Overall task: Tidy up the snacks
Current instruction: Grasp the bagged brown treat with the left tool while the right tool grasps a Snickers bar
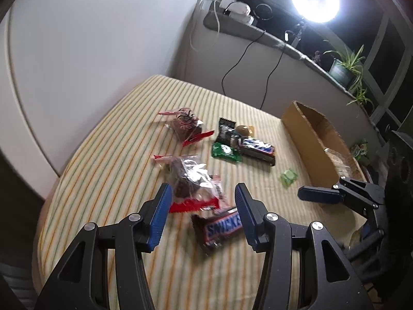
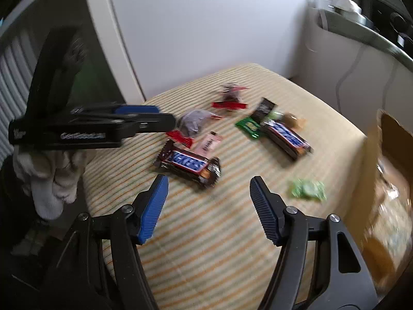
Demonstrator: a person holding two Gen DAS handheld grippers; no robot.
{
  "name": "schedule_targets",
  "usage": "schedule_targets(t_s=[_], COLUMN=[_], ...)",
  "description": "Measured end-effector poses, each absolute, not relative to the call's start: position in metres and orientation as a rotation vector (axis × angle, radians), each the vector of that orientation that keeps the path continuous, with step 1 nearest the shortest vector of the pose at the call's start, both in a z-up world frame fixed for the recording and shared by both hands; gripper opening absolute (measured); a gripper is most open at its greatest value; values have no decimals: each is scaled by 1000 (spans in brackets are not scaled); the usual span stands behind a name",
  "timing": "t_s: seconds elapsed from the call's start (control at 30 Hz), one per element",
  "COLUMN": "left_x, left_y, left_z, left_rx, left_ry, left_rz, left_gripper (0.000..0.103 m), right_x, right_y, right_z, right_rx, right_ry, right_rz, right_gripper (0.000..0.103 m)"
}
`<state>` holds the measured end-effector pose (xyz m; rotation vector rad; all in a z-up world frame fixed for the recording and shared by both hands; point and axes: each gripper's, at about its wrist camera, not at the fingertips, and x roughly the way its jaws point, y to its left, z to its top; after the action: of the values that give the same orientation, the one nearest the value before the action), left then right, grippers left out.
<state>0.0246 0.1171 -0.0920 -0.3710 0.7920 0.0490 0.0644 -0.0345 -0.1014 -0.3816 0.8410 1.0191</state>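
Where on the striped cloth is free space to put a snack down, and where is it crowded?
Free: the near strip of the striped cloth below the Snickers bar, and the patch between the light green candy and the second Snickers bar. Crowded: the far middle, where wrappers overlap around the green packet.

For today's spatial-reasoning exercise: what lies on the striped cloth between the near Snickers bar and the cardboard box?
Only the small light-green wrapped sweet lies between the near Snickers bar and the cardboard box; otherwise bare striped cloth, clearest in the right wrist view.
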Motion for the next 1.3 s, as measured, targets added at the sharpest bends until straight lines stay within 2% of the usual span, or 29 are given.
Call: schedule_targets(t_s=[0.27, 0.73, 0.8, 0.83, 0.97, 1.07, 1.23, 1.3], left_x=[41, 57, 58, 58, 58, 58, 60, 61], left_y=[133, 134, 133, 133, 135, 138, 135, 136], left_z=[-107, -119, -120, -119, -119, -120, -125, -125], left_rx=[-387, -365, -355, -351, -347, -349, -331, -334], left_ry=[839, 889, 893, 893, 888, 890, 900, 899], left_rz=[45, 16, 18, 21, 31, 36, 35, 35], left_gripper=[47, 47, 47, 47, 44, 42, 41, 38], right_x=[71, 77, 77, 78, 76, 75, 78, 74], right_y=[11, 42, 43, 44, 46, 46, 47, 46], right_z=[-124, -143, -143, -142, -143, -144, -151, -151], right_rx=[-519, -598, -609, -615, -642, -668, -659, -663], right_ry=[829, 853, 852, 854, 878, 883, 894, 884], right_rz=[1100, 1203, 1211, 1216, 1238, 1241, 1227, 1218], right_gripper=[69, 69, 66, 58, 44, 41, 41, 36])
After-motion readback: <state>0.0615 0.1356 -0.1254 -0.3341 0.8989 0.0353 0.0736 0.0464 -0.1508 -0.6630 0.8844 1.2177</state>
